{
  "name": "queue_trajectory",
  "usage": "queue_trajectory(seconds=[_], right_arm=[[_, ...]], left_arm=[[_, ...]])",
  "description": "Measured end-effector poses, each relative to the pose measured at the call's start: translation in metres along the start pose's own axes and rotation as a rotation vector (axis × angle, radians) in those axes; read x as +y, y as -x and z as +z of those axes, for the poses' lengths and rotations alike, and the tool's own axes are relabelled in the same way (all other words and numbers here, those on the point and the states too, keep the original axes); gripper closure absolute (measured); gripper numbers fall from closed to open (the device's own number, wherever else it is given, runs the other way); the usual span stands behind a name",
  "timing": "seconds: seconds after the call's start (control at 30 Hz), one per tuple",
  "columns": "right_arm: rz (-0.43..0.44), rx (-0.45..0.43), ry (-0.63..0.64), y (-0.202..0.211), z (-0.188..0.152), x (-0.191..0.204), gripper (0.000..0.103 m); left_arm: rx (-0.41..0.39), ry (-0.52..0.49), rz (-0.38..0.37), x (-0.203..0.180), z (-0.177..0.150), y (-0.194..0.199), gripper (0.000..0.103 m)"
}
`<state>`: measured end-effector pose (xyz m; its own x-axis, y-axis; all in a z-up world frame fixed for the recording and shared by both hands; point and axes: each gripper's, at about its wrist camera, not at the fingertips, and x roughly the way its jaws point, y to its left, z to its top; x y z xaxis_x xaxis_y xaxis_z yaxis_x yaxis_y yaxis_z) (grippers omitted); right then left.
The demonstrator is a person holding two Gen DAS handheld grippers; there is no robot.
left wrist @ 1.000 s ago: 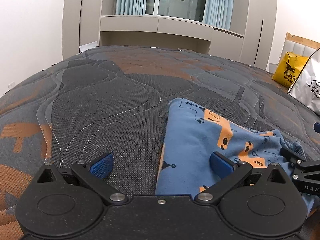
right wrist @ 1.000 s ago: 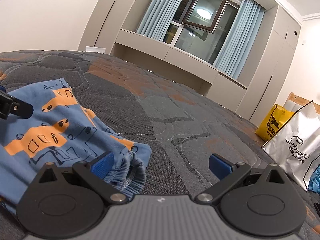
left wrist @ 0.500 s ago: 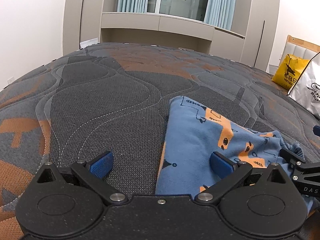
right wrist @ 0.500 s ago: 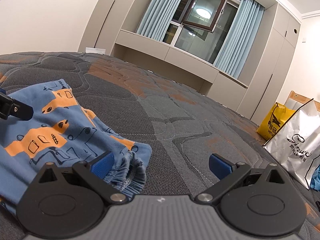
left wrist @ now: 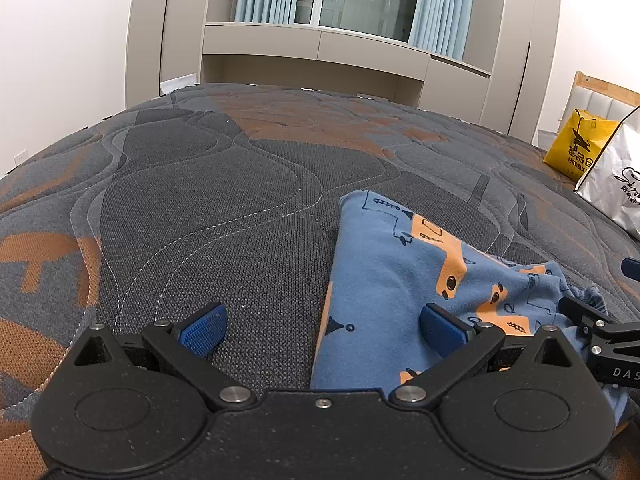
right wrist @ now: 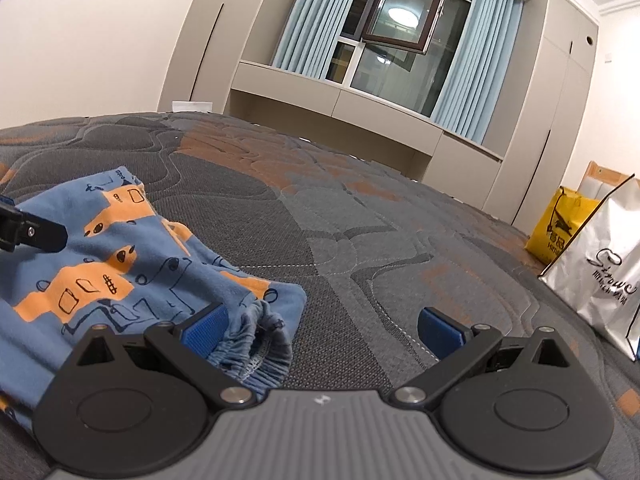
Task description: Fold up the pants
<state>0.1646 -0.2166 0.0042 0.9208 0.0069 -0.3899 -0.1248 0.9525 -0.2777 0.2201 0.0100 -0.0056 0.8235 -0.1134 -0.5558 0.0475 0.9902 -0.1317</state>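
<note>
Blue pants [left wrist: 384, 280] with orange shapes and black doodles lie folded on the quilted bed. My left gripper [left wrist: 320, 330] is open at their left edge, its right pad [left wrist: 440, 330] over the cloth and its left pad [left wrist: 202, 334] over bare quilt. In the right wrist view the pants [right wrist: 120, 272] sit at the left with the gathered waistband [right wrist: 260, 344] nearest. My right gripper [right wrist: 320, 330] is open, its left pad [right wrist: 204, 330] by the waistband, its right pad over bare quilt. A tip of the left gripper [right wrist: 32, 232] shows at the left edge.
The grey and orange quilted bed [left wrist: 240, 184] spreads far ahead. A yellow bag [right wrist: 560, 224] and a silver shopping bag [right wrist: 600, 276] stand at the right. Cabinets and a curtained window [right wrist: 400, 40] line the far wall.
Both grippers have tilted up slightly, so the room sits a little lower in each view. The pants lie as before and both grippers stay open.
</note>
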Motion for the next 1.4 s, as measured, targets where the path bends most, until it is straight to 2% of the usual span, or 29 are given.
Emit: queue_trajectory(seconds=[0.3,0.43,0.5,0.6,0.73,0.83,0.97,1.03,1.13,1.2,1.3,1.4], right_arm=[[0.039,0.003,-0.041,0.001,0.002,-0.009,0.000],[0.105,-0.081,-0.146,0.040,0.001,-0.025,0.000],[0.155,-0.093,-0.167,0.054,0.000,-0.029,0.000],[0.201,-0.035,-0.150,0.061,-0.004,-0.025,0.000],[0.199,0.046,-0.116,0.058,-0.016,-0.013,0.000],[0.218,0.058,-0.157,0.059,-0.023,-0.016,0.000],[0.241,0.071,-0.203,0.063,-0.022,-0.022,0.000],[0.296,0.068,-0.261,0.065,-0.020,-0.032,0.000],[0.421,0.047,-0.417,0.063,-0.016,-0.055,0.000],[0.446,0.038,-0.467,0.058,-0.013,-0.064,0.000],[0.437,0.035,-0.438,0.049,-0.010,-0.068,0.000],[0.474,0.053,-0.402,0.035,-0.007,-0.066,0.000]], left_arm=[[0.005,0.027,-0.006,0.004,0.004,0.004,0.001],[-0.044,0.052,0.005,0.009,0.002,0.031,0.001],[-0.045,0.055,-0.010,0.011,0.000,0.041,0.001],[-0.015,0.038,-0.042,0.011,-0.006,0.051,0.001],[0.018,-0.026,-0.045,0.004,-0.021,0.056,0.000],[0.048,-0.034,-0.026,0.003,-0.030,0.053,0.000],[0.046,-0.007,-0.034,0.008,-0.030,0.054,0.000],[0.044,-0.016,-0.027,0.006,-0.029,0.056,0.000],[0.041,-0.028,-0.016,0.003,-0.026,0.058,0.000],[0.031,-0.030,-0.019,0.001,-0.024,0.059,0.000],[0.018,-0.029,-0.031,0.001,-0.018,0.059,0.000],[0.010,-0.031,-0.044,0.001,-0.013,0.056,0.000]])
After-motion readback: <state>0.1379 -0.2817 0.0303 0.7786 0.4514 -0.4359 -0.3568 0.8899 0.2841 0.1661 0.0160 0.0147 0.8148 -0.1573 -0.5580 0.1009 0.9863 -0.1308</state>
